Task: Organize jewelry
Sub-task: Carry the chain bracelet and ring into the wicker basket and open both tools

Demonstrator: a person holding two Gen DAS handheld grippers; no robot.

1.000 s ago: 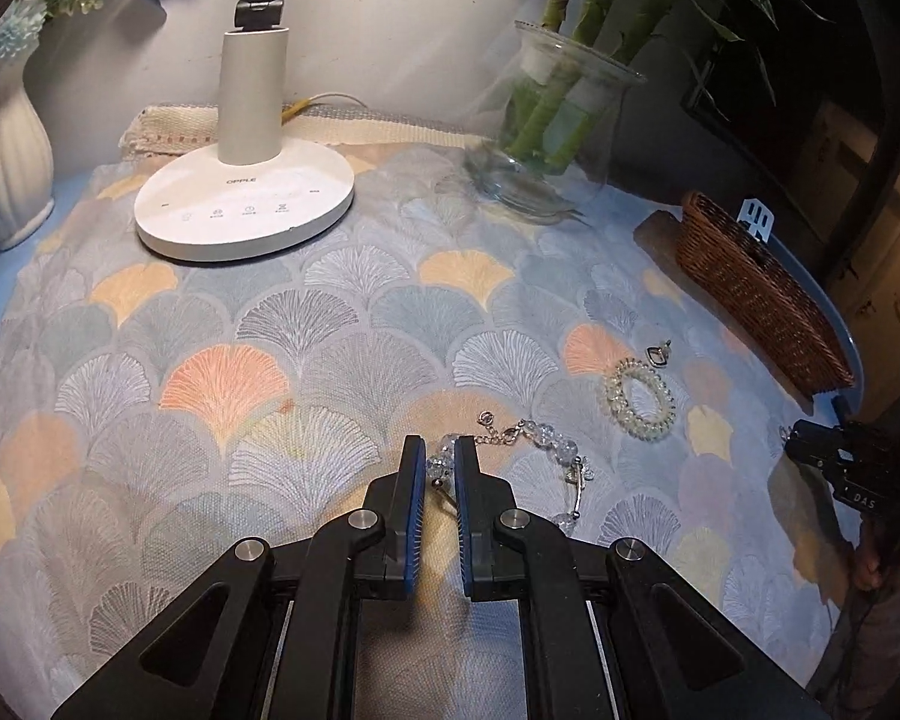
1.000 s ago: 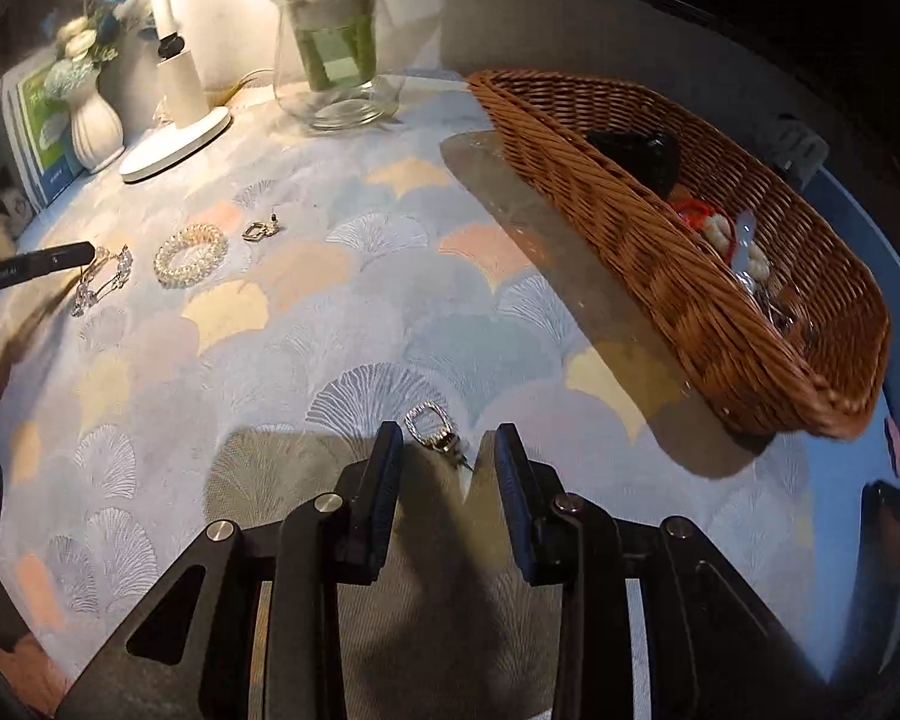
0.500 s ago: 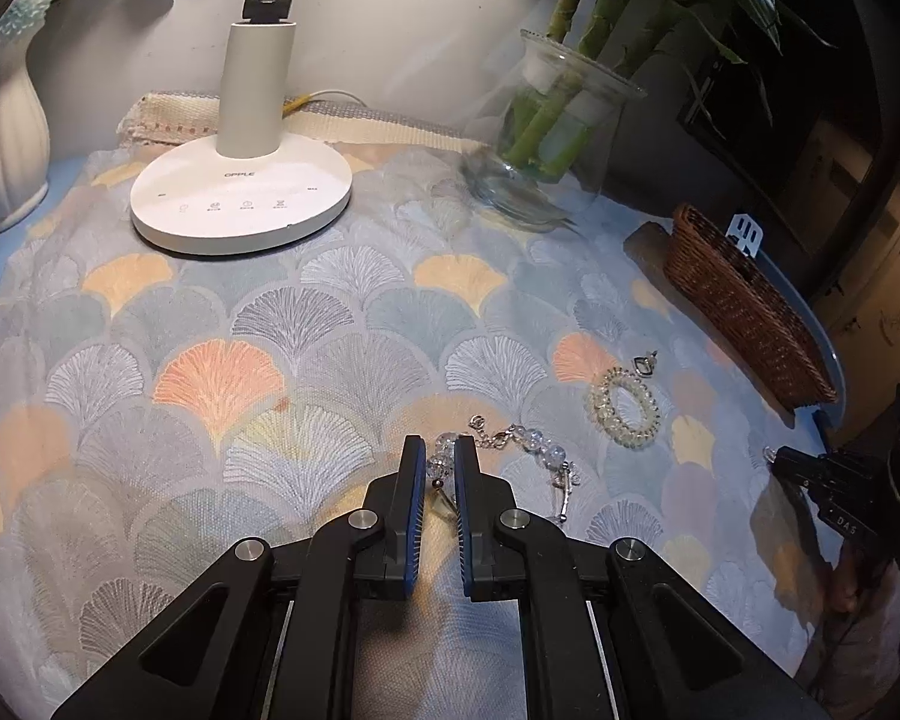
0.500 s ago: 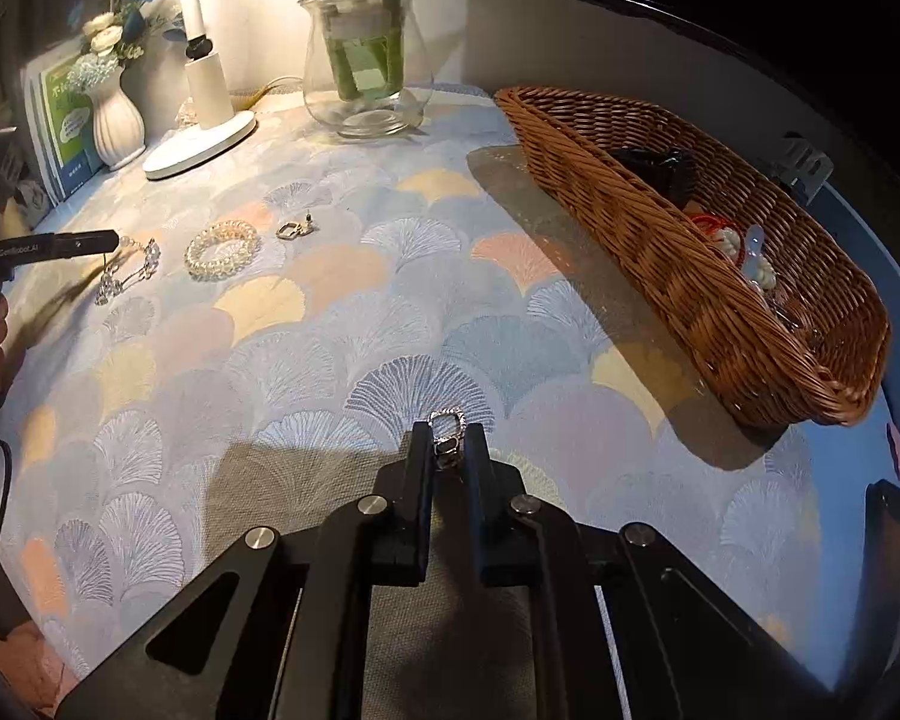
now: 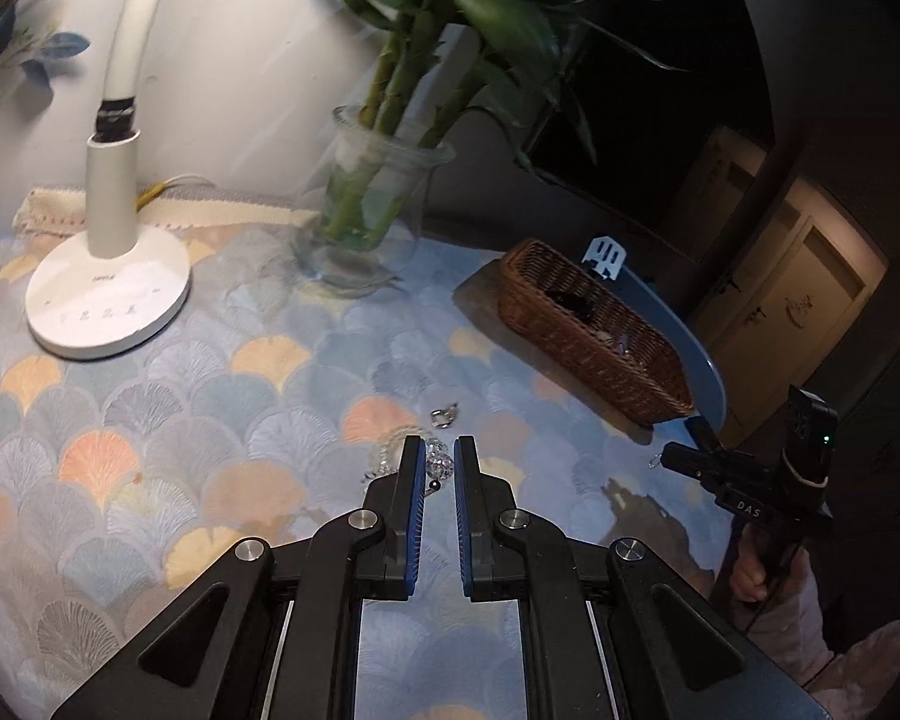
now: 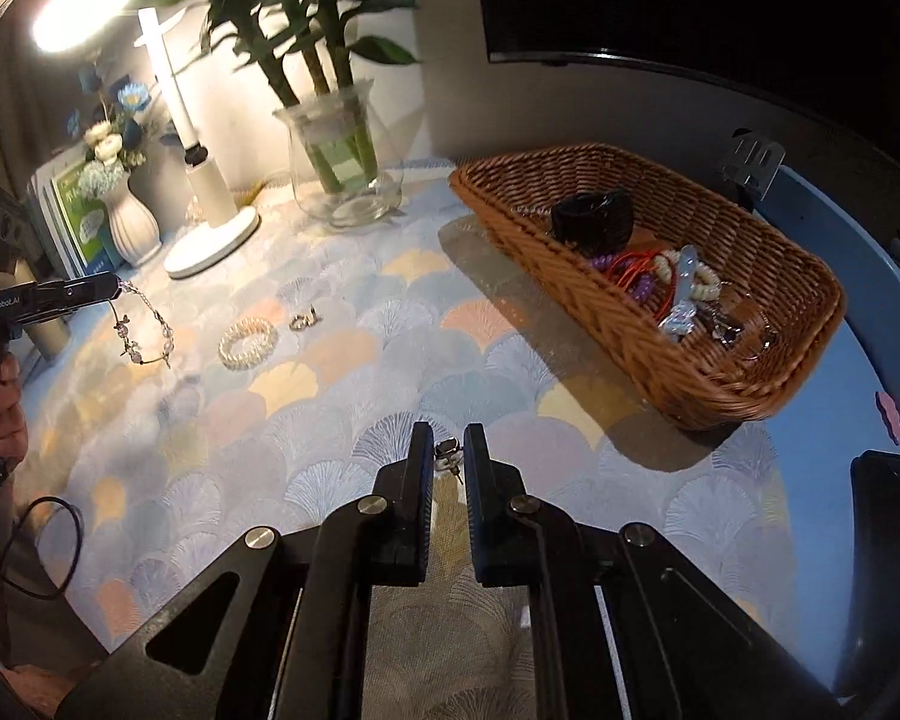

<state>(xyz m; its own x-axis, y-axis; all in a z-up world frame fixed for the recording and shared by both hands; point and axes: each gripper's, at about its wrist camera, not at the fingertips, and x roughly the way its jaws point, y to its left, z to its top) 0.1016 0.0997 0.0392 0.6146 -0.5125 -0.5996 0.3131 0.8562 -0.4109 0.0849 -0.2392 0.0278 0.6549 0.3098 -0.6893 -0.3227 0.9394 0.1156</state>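
Note:
My left gripper (image 5: 437, 461) is shut on a crystal bead bracelet (image 5: 435, 463) and holds it above the cloth; in the right wrist view the bracelet (image 6: 144, 330) hangs from the left gripper (image 6: 114, 287). My right gripper (image 6: 448, 450) is shut on a small silver earring (image 6: 447, 455), lifted off the cloth; the right gripper (image 5: 669, 455) also shows in the left wrist view. A pearl bracelet (image 6: 248, 343) and a second silver earring (image 6: 303, 320) lie on the patterned cloth. A wicker basket (image 6: 744, 396) at the right holds several jewelry pieces.
A white desk lamp (image 5: 109, 294) and a glass vase with bamboo (image 5: 369, 222) stand at the back. A white flower vase (image 6: 131, 222) and books stand at the back left. The blue table edge (image 6: 834, 450) runs beyond the basket.
Both grippers have lifted off the cloth with their pieces. The crystal bracelet now hangs in the air from the left gripper; the right gripper has raised the earring.

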